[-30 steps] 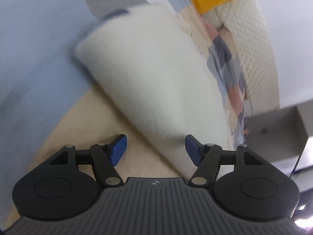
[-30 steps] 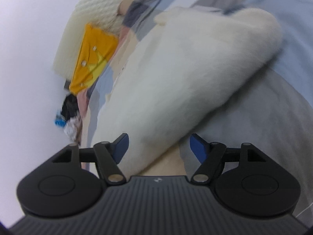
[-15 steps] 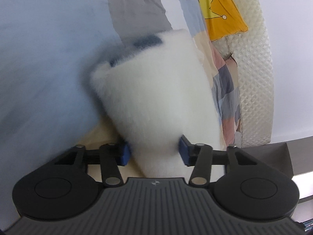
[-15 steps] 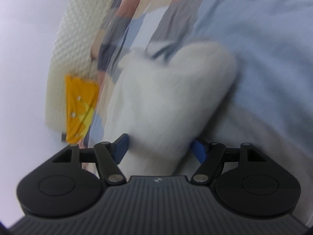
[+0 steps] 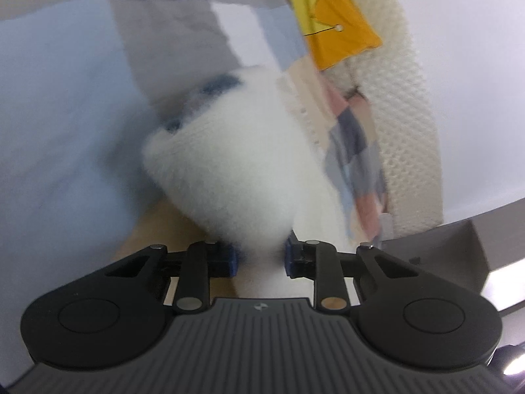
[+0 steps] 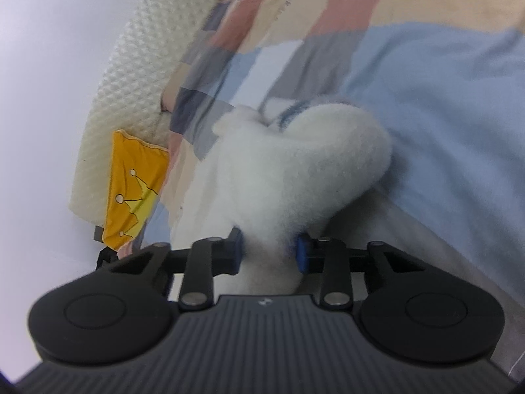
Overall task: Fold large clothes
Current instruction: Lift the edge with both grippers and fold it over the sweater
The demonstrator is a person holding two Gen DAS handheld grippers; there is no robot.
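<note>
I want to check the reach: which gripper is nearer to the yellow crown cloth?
Hard to settle. The left gripper has the yellow crown cloth far ahead to its right; the right gripper has it close on its left. Both grip the white fleece garment.

White fleece garment (image 5: 229, 170) fills the space ahead; blue bedspread (image 5: 59, 105) lies bare alongside.

Soft, even daylight fills both views, with only a faint shadow under the white fleece garment (image 6: 295, 177). The garment (image 5: 236, 170) and the patchwork bedspread (image 5: 65, 131) smear with motion blur, while each black tool body stays sharp. Fisheye bending curves the edges, and the right view darkens at its corners.
</note>
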